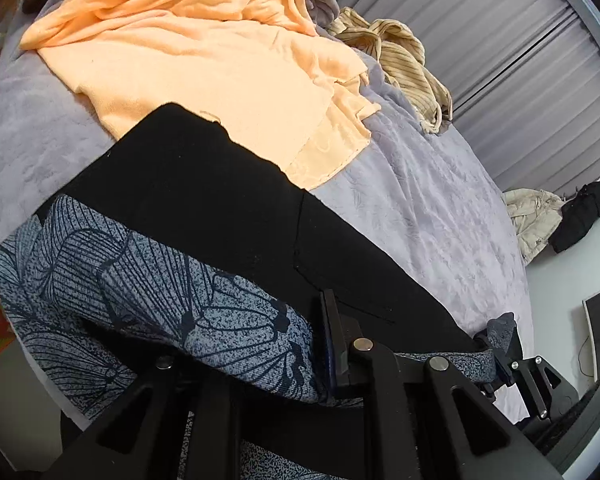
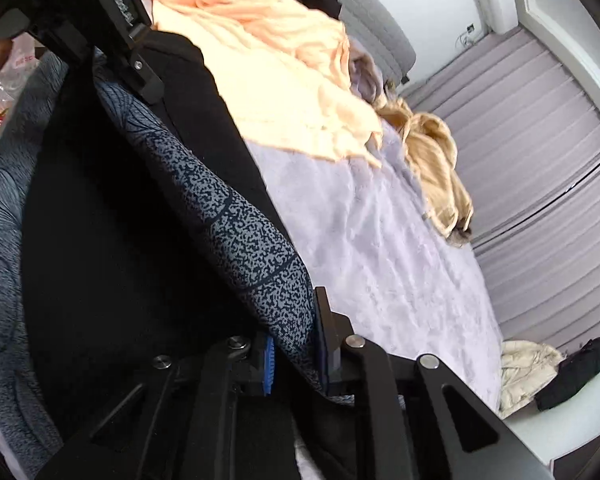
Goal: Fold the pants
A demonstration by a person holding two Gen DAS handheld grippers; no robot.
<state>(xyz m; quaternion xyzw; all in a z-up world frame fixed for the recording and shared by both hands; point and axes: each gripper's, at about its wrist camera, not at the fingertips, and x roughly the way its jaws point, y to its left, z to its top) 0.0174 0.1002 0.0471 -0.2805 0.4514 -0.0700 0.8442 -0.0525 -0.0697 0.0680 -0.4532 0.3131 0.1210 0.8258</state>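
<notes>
The pants [image 1: 204, 208] are black with a blue-grey floral printed part [image 1: 172, 304]. They lie across a lilac blanket on the bed [image 1: 420, 216]. My left gripper [image 1: 300, 352] is shut on the printed fabric, which is bunched between its fingers. My right gripper [image 2: 296, 356] is shut on a fold of the same printed fabric [image 2: 236, 232], with the black cloth [image 2: 112, 240] hanging to its left. The right gripper also shows at the right edge of the left wrist view [image 1: 512, 364], and the left gripper at the top left of the right wrist view [image 2: 140, 76].
An orange garment [image 1: 204, 52] lies on the bed beyond the pants, partly under them. A striped yellow garment [image 1: 404, 60] sits at the far edge. A cream garment [image 1: 536, 220] and a black item [image 1: 580, 216] lie on the floor by the grey pleated wall.
</notes>
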